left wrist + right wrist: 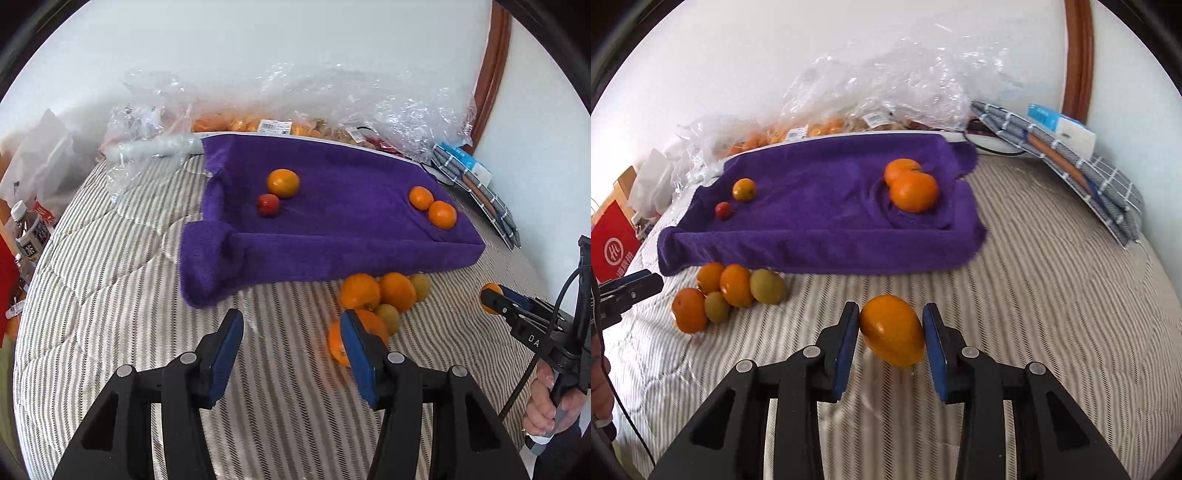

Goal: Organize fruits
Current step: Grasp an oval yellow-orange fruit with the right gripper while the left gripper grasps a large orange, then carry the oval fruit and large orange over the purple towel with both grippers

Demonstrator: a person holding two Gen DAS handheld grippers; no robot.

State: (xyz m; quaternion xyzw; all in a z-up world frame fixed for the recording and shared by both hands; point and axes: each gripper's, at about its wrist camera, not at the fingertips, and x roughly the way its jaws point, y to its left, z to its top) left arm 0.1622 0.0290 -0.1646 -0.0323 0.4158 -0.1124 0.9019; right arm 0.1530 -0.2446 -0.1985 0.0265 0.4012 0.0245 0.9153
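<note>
Two grippers over the striped bedcover (1034, 295). Right gripper (891, 332), low centre of its own view, pinching an orange fruit (892, 330) between blue pads, lifted clear of the cover. Left gripper (291, 354), bottom centre of its view, spread apart with nothing between the pads, right pad just in front of a loose pile of fruit (380, 299): oranges and two greenish ones, below the front edge of the purple towel (332, 236). On the towel, upper middle of the frame: one orange (283, 182) touching a small red fruit (268, 205) at left, two oranges (432, 206) touching each other at right. Behind, along the wall, crumpled clear plastic bags (332, 107) with more fruit inside.
</note>
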